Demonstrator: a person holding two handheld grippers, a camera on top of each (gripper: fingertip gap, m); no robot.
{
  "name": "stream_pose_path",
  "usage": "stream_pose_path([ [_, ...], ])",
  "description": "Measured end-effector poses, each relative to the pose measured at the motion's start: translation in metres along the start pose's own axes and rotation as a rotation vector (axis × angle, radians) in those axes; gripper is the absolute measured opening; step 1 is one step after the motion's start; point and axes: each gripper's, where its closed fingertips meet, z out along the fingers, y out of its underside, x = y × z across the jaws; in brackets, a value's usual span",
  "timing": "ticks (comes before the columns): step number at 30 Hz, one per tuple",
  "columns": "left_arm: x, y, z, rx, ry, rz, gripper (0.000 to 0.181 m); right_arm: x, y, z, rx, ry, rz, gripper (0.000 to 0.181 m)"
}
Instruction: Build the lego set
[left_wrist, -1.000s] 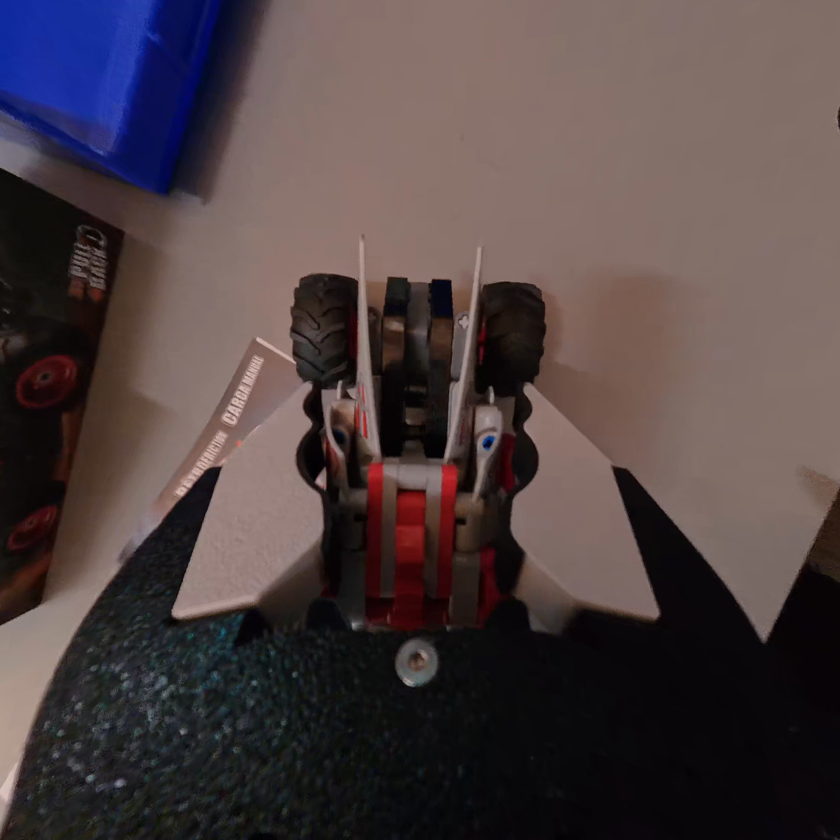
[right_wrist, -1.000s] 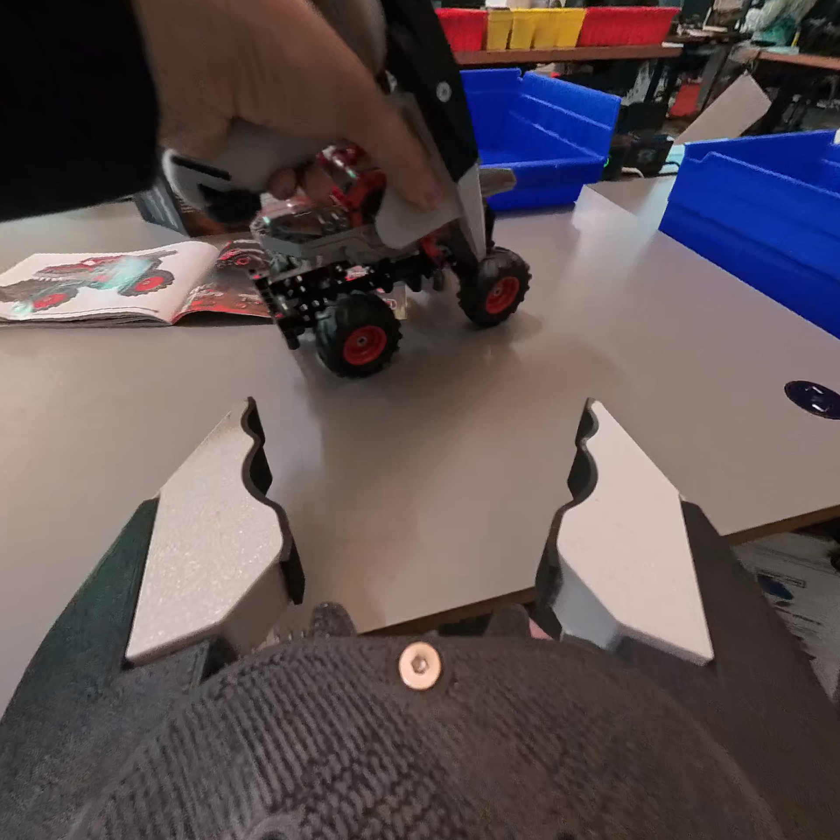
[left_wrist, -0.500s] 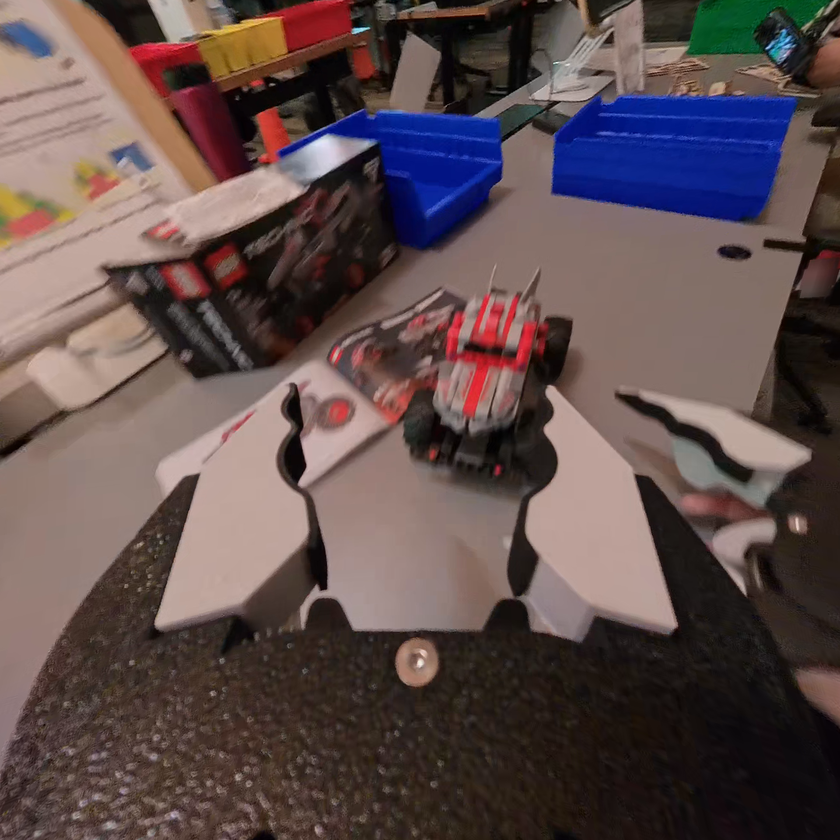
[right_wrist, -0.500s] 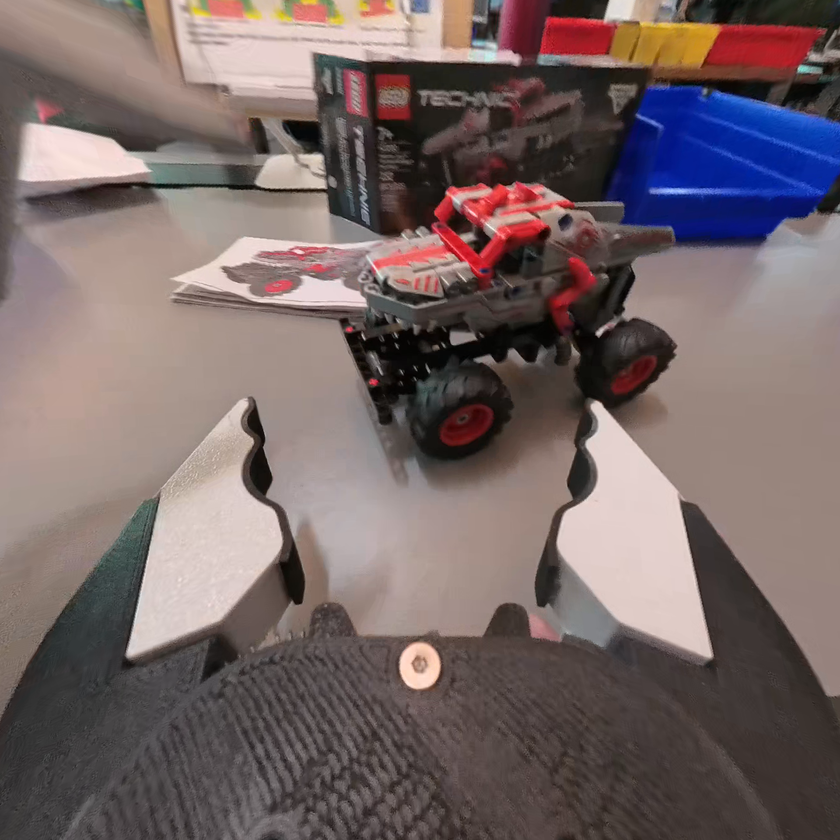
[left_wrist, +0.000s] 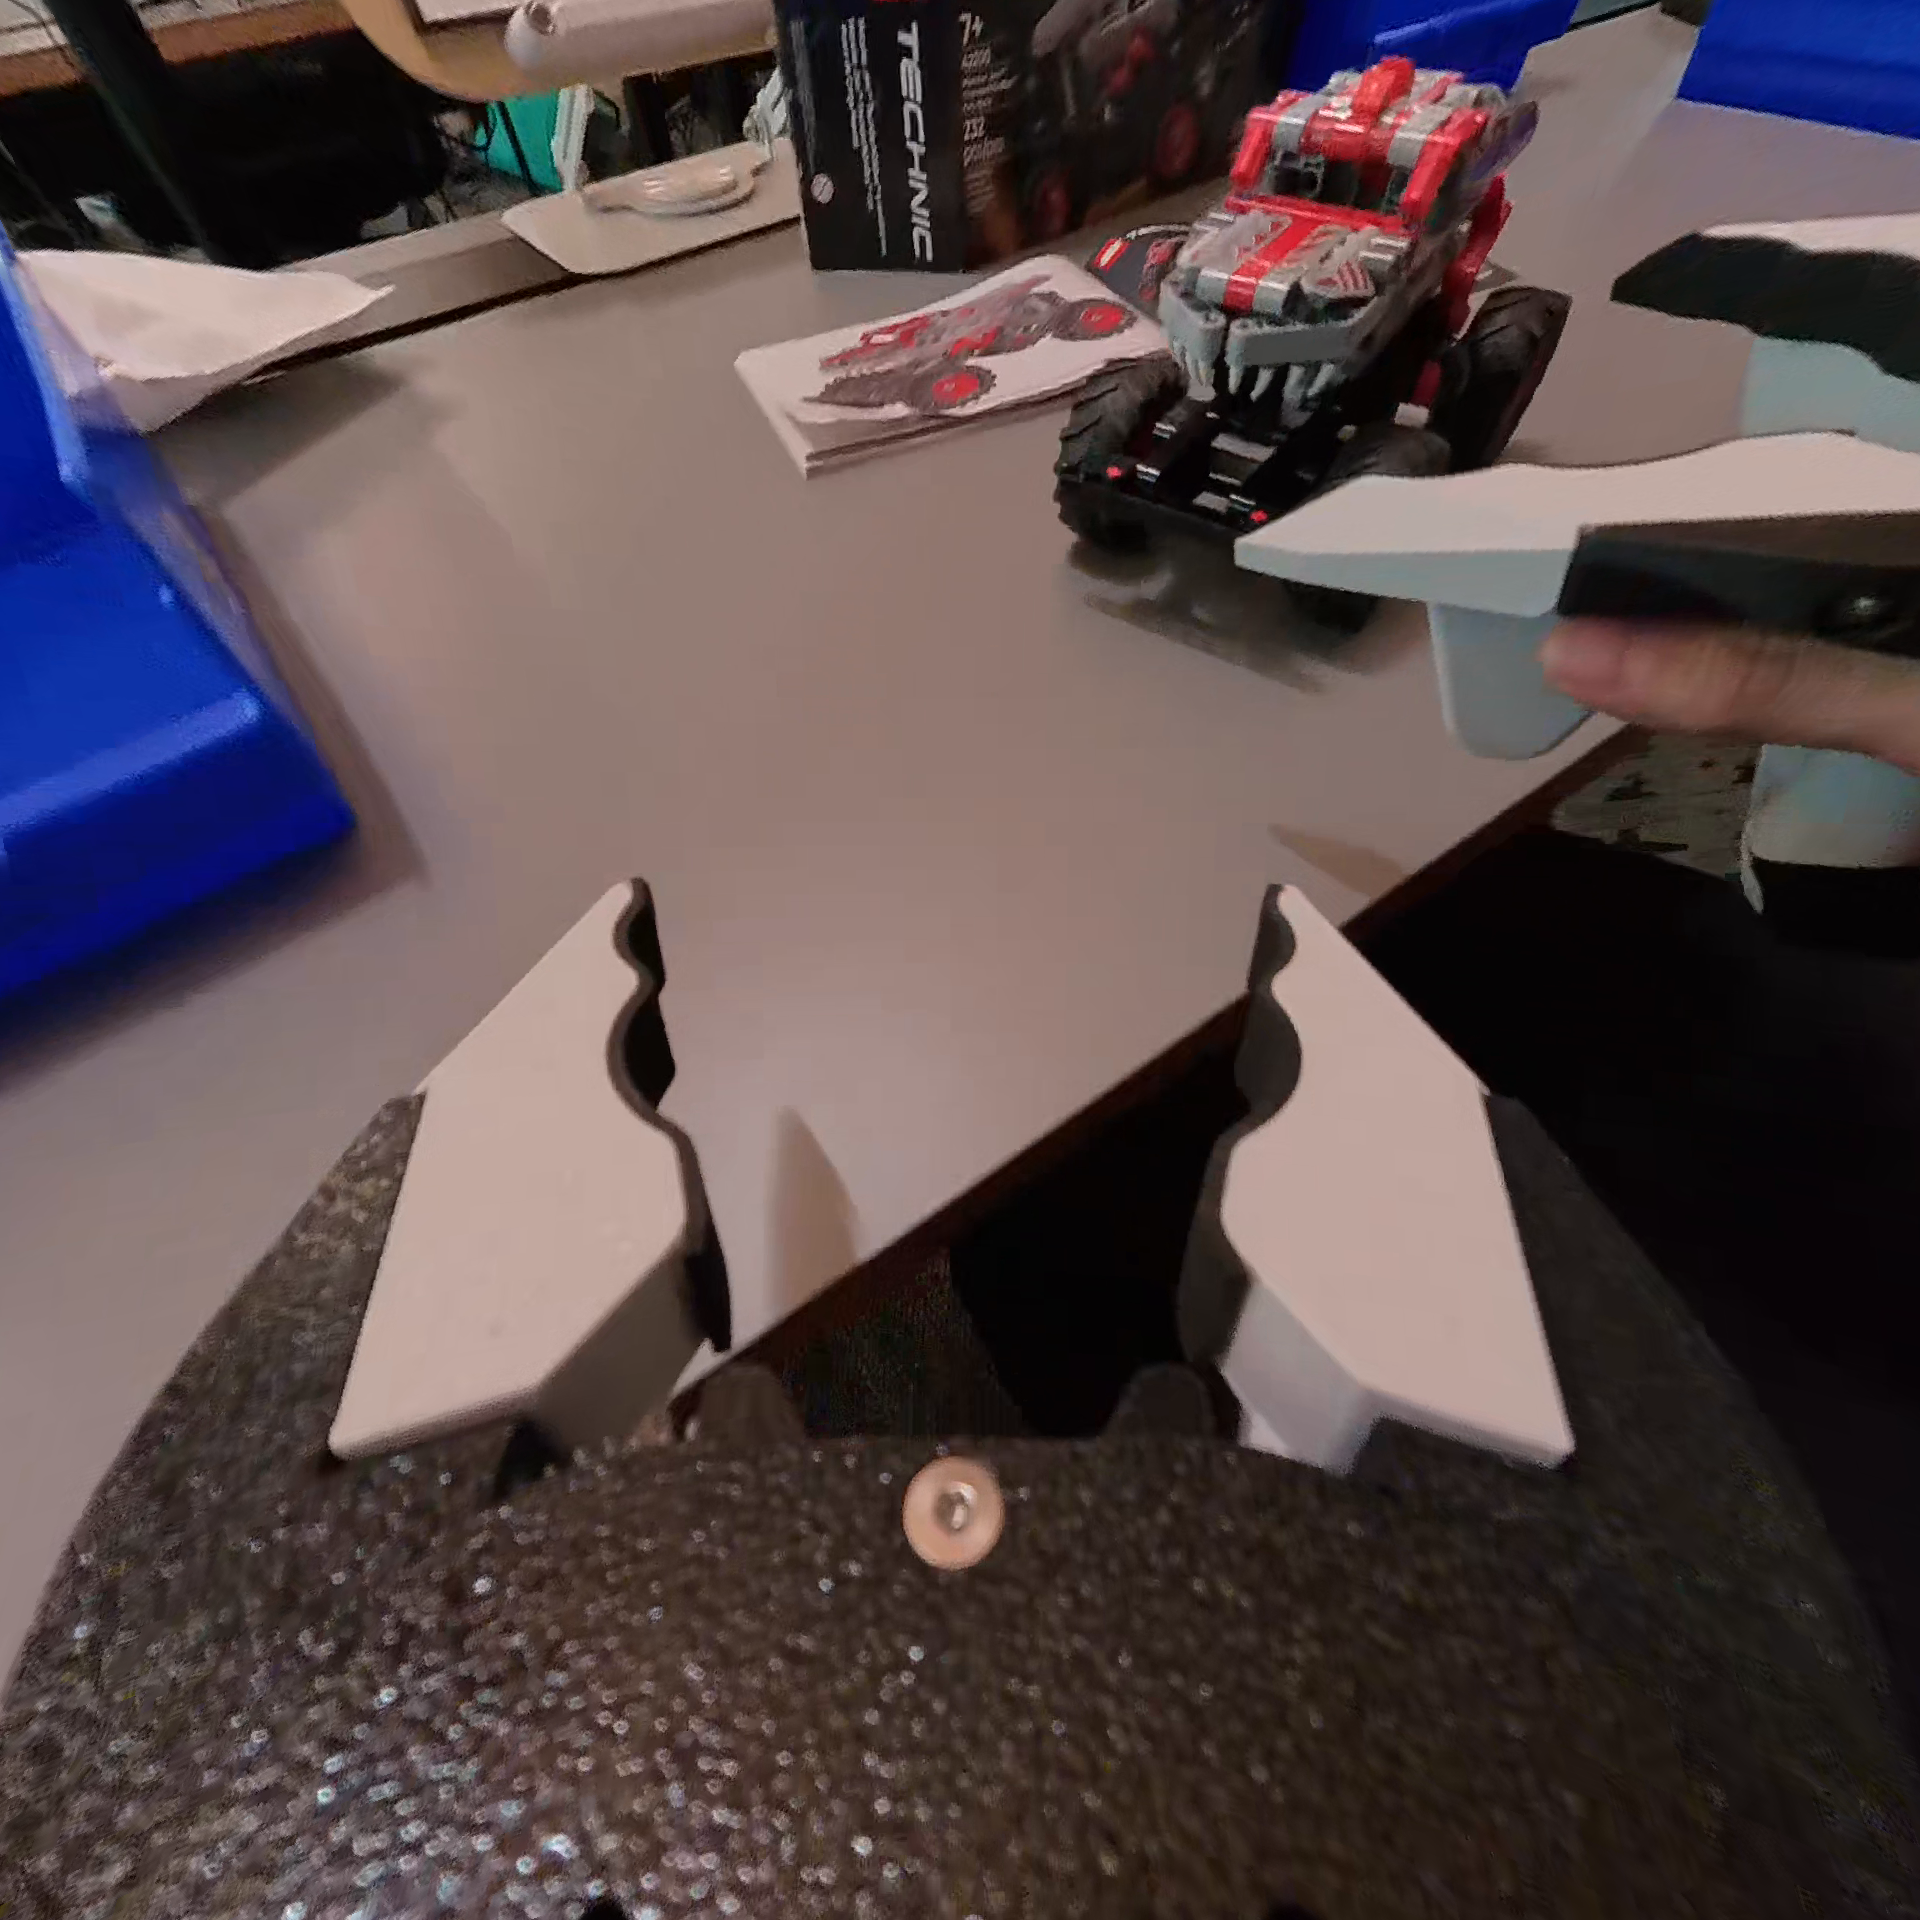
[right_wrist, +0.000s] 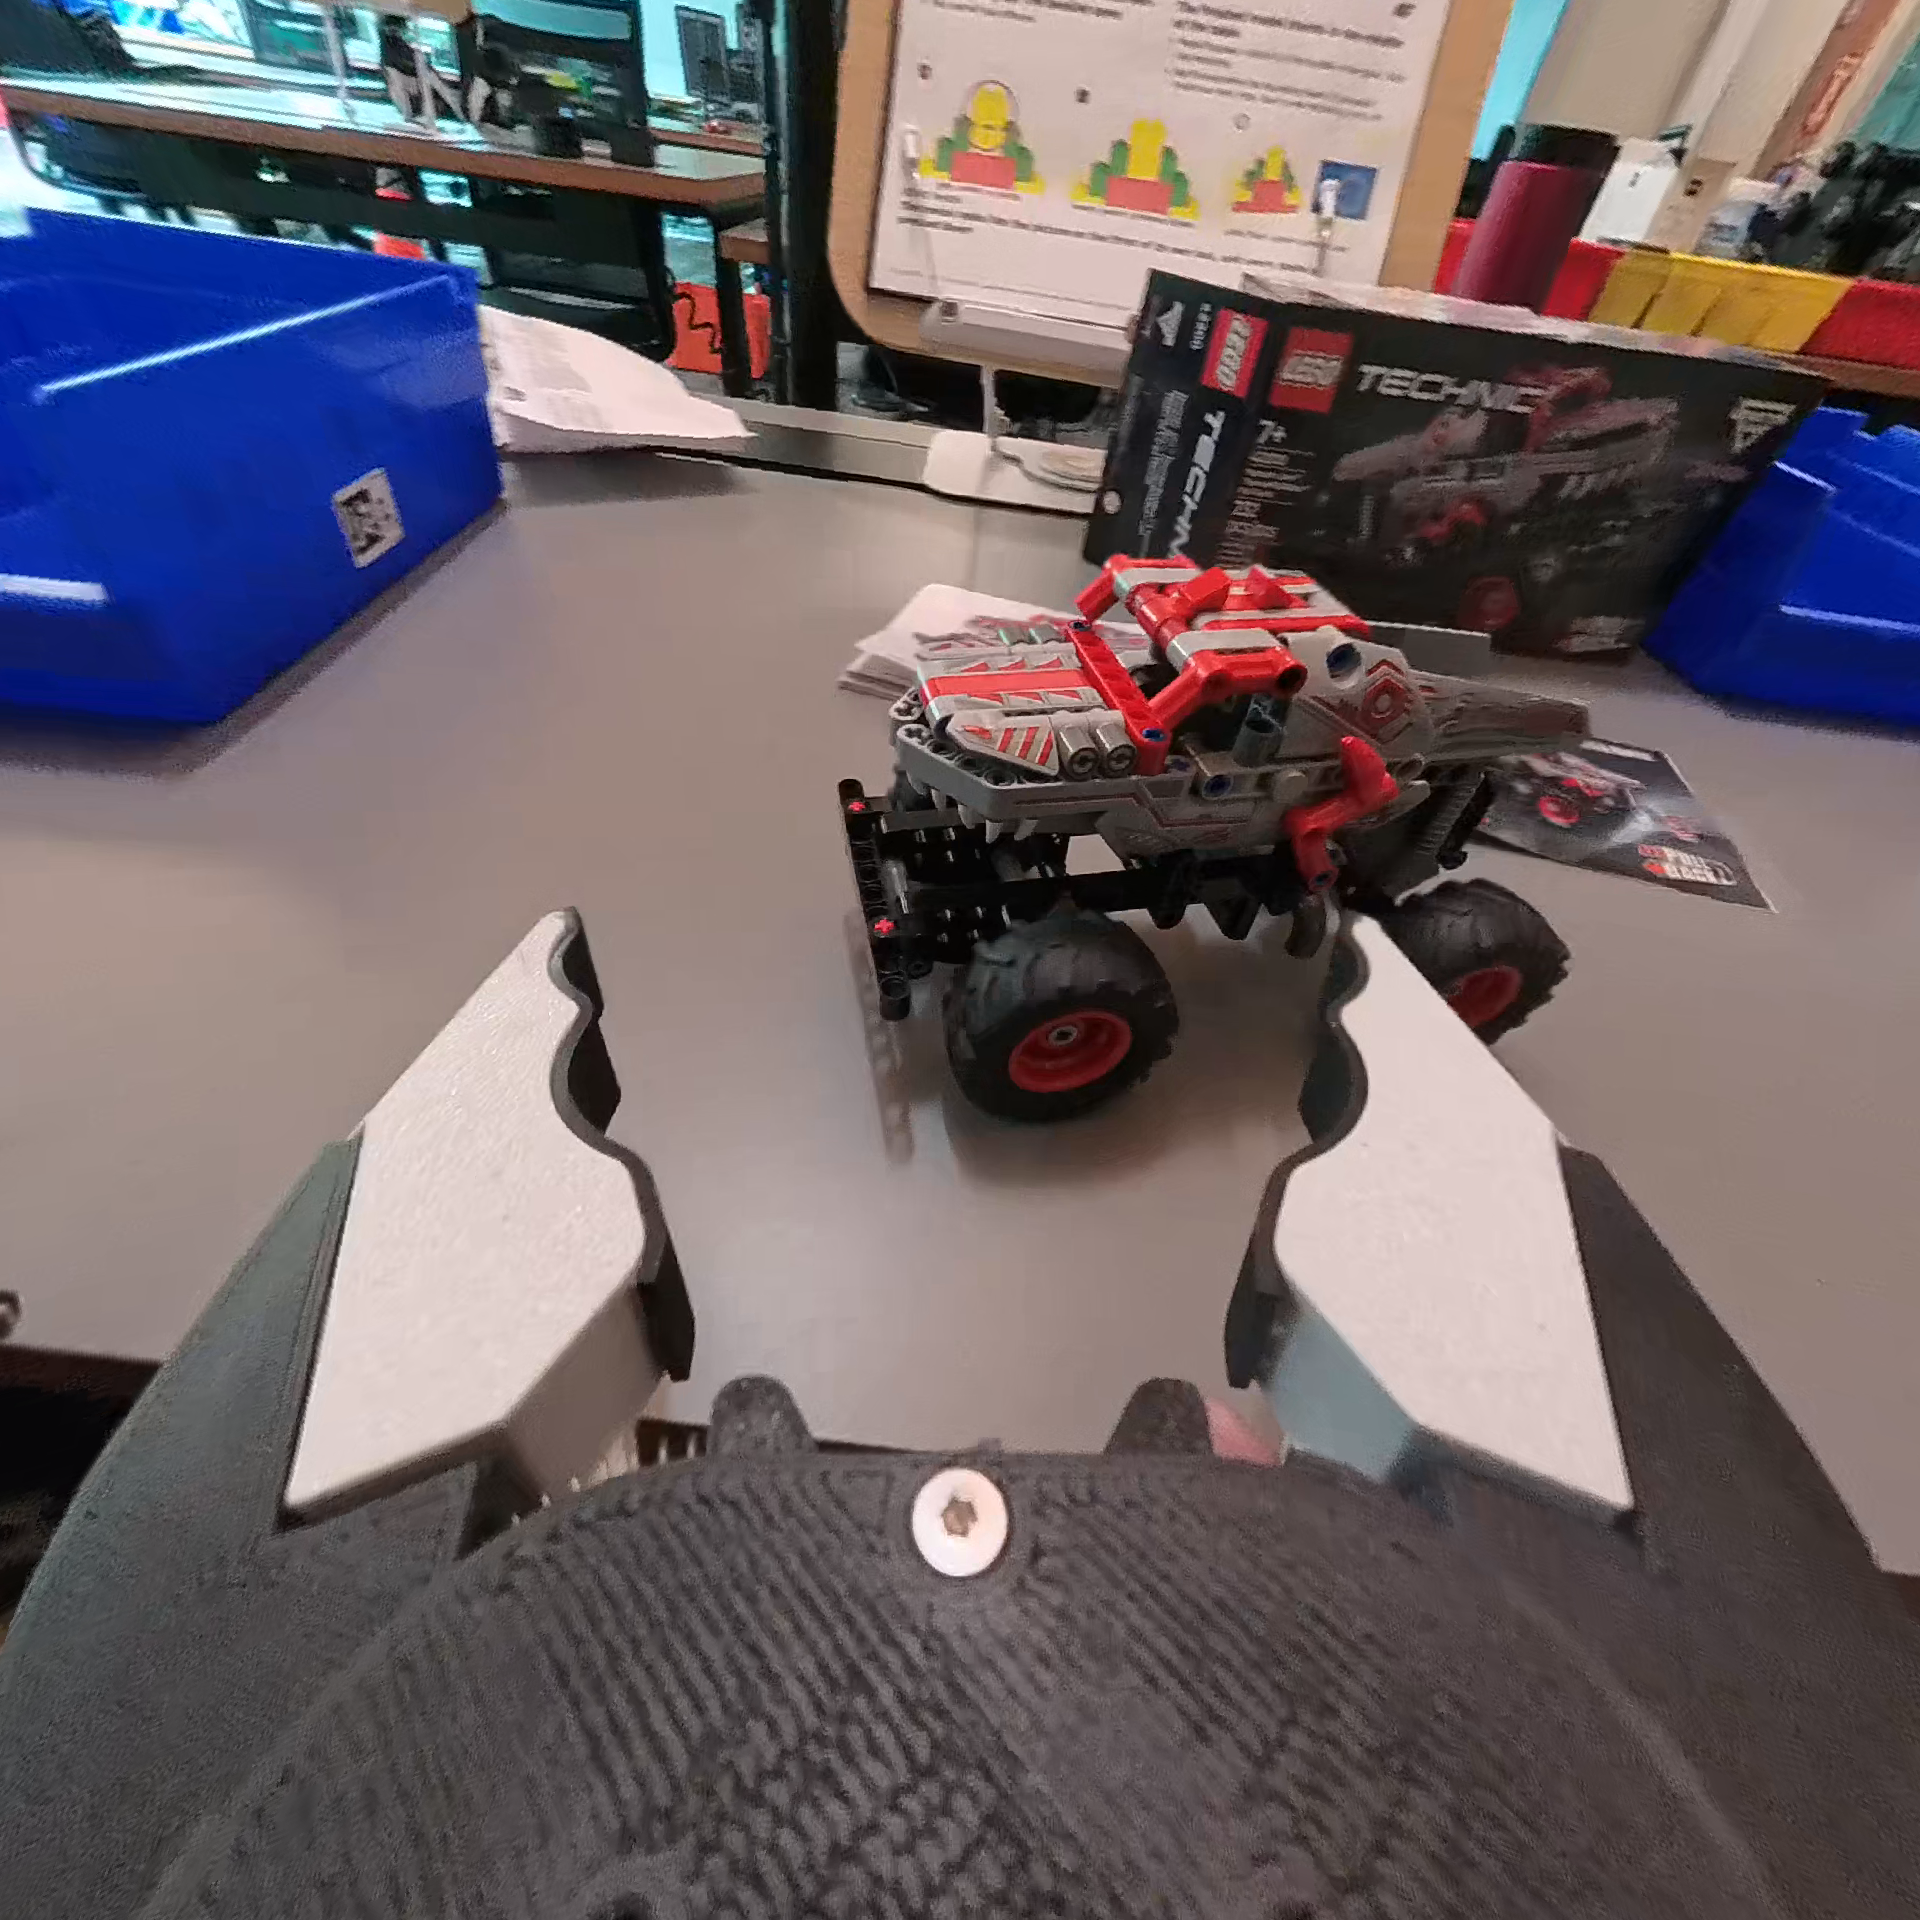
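Note:
The built lego monster truck (left_wrist: 1320, 312), grey and red with black tyres and red hubs, stands on its wheels on the grey table (left_wrist: 727, 675). My left gripper (left_wrist: 954, 904) is open and empty over the table's front edge, well back from the truck. My right gripper (right_wrist: 956, 925) is open and empty, just in front of the truck (right_wrist: 1195, 790); its right fingertip overlaps the rear wheel in view. One of its fingers (left_wrist: 1455, 530) shows in the left wrist view beside the truck, with a hand on the handle.
The instruction booklet (right_wrist: 935, 634) and a dark leaflet (right_wrist: 1621, 821) lie behind the truck. The set's black box (right_wrist: 1455, 488) stands further back. Blue bins sit at the left (right_wrist: 208, 447) and the right (right_wrist: 1808, 561). Paper lies at the back left (left_wrist: 187, 312).
My left gripper, shut on the truck a second ago, has opened and pulled back to the table edge. The truck now stands free. My right gripper has moved closer to it.

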Motion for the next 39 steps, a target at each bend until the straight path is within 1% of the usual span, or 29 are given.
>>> stream_pose_path([
  [3,-0.007,0.014,-0.013,-0.005,-0.031,-0.008,0.110,-0.017,-0.004,-0.009,0.012,-0.031,-0.012,0.135],
  [6,-0.011,0.022,-0.021,-0.008,-0.036,-0.036,0.110,-0.024,-0.007,-0.013,0.018,-0.046,-0.022,0.134],
  [9,-0.013,0.023,-0.026,-0.011,-0.043,-0.015,0.110,-0.024,-0.008,-0.014,0.018,-0.054,-0.020,0.134],
  [13,-0.010,0.017,-0.024,-0.012,-0.025,0.019,0.110,-0.025,-0.004,-0.012,0.006,-0.068,-0.016,0.134],
  [16,-0.002,0.001,-0.021,-0.002,0.019,0.084,0.110,-0.020,0.001,-0.013,0.004,-0.067,-0.010,0.134],
  [19,0.008,-0.022,-0.013,-0.014,0.091,0.214,0.109,-0.014,0.009,-0.012,-0.018,-0.073,0.007,0.134],
  [22,0.014,-0.053,0.001,-0.014,0.155,0.368,0.107,-0.009,0.010,-0.013,-0.015,-0.063,0.006,0.133],
  [25,0.025,-0.091,0.027,-0.007,0.249,0.407,0.104,-0.008,0.011,-0.014,-0.019,-0.068,0.011,0.133],
  [27,0.035,-0.107,0.049,-0.043,0.316,0.432,0.104,-0.006,0.012,-0.015,-0.022,-0.067,0.012,0.133],
  [30,0.051,-0.114,0.078,-0.145,0.451,0.435,0.098,0.000,0.013,-0.015,-0.023,-0.062,0.015,0.133],
  [33,0.049,-0.105,0.101,-0.306,0.486,0.470,0.084,0.006,0.014,-0.017,-0.019,-0.062,0.005,0.133],
  [36,0.051,-0.099,0.108,-0.399,0.509,0.500,0.073,0.012,0.016,-0.017,-0.018,-0.059,0.007,0.133],
  [37,0.053,-0.095,0.108,-0.438,0.521,0.502,0.073,0.013,0.018,-0.016,-0.022,-0.063,0.012,0.133],
  [39,0.047,-0.084,0.109,-0.537,0.480,0.521,0.079,0.013,0.022,-0.014,-0.035,-0.075,0.025,0.133],
])
